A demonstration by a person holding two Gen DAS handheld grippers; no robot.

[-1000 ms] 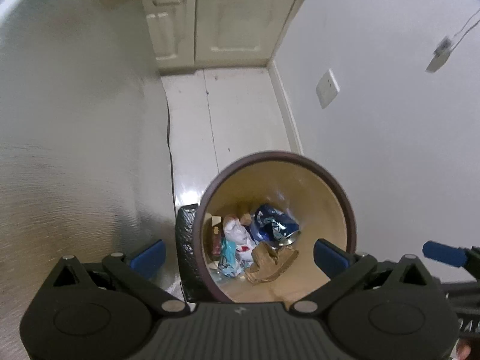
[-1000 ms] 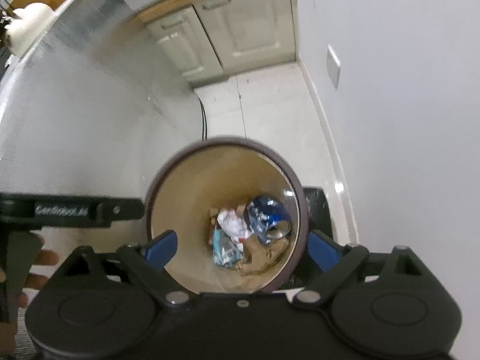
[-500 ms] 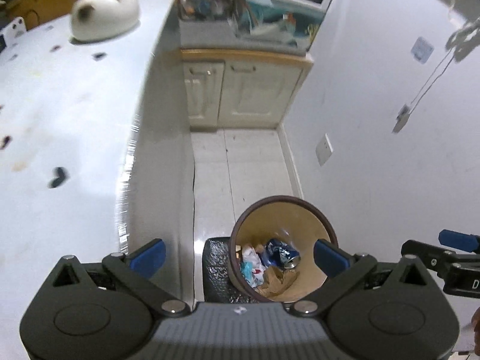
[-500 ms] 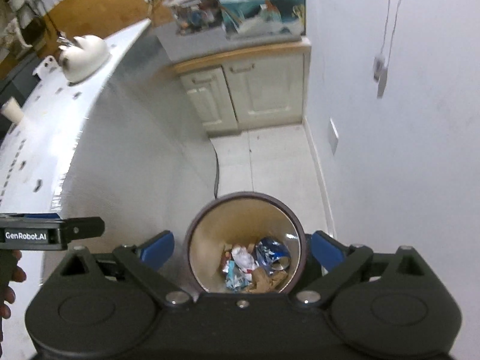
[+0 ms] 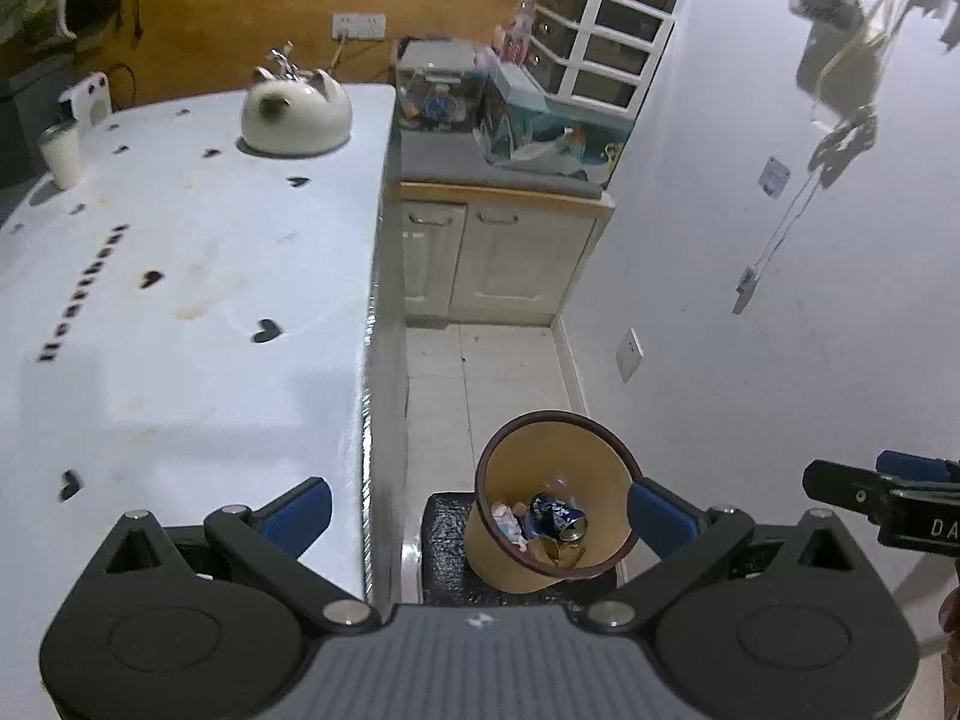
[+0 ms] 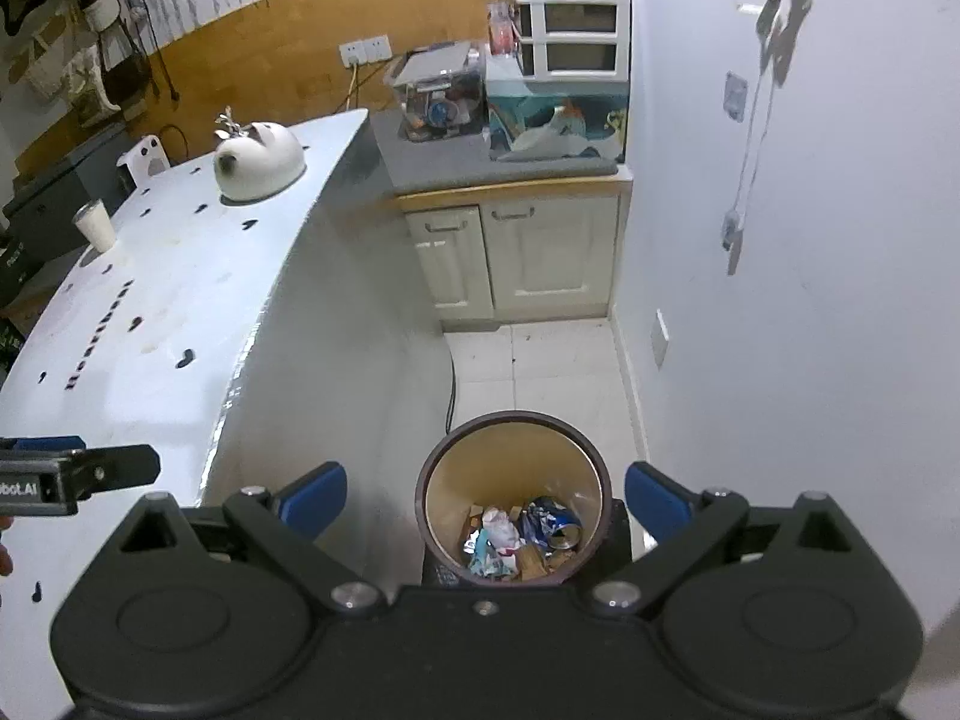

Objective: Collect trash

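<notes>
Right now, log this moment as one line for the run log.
left tongs: open, empty | right tongs: open, empty | trash bin: on floor beside white table, holds crushed blue can, wrappers

Tabletop (image 5: 180,360) glossy white, stained; trash bin (image 6: 444,480) smooth matt plastic; floor (image 6: 540,372) glossy tile; wall panel (image 6: 270,42) wood.

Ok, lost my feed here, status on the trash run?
Left gripper open, empty. Right gripper open, empty. Bin on floor below, can and wrappers inside. Nothing between jaws and bin.
</notes>
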